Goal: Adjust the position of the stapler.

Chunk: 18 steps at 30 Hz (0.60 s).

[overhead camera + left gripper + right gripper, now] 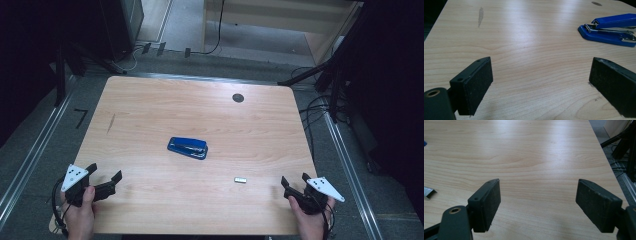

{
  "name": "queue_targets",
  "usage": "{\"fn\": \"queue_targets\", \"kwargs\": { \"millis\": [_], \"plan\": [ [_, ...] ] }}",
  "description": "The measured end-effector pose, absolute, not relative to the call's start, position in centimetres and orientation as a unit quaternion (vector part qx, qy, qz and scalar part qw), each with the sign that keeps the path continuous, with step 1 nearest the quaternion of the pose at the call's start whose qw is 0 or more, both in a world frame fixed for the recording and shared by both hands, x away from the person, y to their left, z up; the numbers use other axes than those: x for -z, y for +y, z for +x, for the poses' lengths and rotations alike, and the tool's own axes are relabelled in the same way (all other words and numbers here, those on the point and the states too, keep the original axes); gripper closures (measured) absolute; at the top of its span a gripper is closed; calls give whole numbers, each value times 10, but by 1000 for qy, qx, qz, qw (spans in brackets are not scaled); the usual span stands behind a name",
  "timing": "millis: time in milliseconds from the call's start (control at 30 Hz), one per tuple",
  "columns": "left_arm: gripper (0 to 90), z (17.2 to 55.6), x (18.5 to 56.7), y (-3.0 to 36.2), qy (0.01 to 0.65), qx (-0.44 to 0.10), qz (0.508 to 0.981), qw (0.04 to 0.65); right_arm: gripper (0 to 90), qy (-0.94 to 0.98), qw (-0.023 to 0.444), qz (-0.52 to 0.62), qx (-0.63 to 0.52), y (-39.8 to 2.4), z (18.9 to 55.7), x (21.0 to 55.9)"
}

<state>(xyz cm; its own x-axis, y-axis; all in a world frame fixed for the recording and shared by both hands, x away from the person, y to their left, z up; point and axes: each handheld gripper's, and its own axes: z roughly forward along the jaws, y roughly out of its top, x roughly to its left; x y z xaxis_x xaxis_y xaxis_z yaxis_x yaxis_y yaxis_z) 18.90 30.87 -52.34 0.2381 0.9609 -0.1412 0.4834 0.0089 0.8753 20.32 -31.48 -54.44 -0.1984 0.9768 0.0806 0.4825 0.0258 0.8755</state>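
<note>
My left gripper (pixel 105 176) sits at the near left corner of the table (pixel 150 110), jaws wide, nothing between them. My right gripper (pixel 295 181) is at the near right edge — jaws also wide and empty. Both are well apart from the blue stapler (pixel 188 148), which lies near the middle of the table.

The left gripper view shows the stapler (pixel 609 31) side-on, its top arm lifted off the base — the high view does not give that. A small strip of staples (pixel 241 179) lies nearer my right gripper; the right gripper view catches its end (pixel 429 192) at the left edge.

Table is pale wood with a dark streak (pixel 110 123) and a round dark spot (pixel 238 98). Grey floor and cables (pixel 320 110) around it; room dim.
</note>
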Motion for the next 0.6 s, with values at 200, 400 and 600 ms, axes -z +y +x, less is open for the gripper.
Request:
{"fn": "queue_targets", "kwargs": {
  "millis": [200,400,600],
  "plan": [
    [51,190,524,308,560,-273,648,438,242,655,294,545,-432,-308,204,535],
    [51,191,523,305,558,-277,654,428,270,674,281,519,-444,-294,211,517],
    [51,191,523,304,555,-283,655,428,280,704,244,490,-451,-275,224,502]
  ]
}}
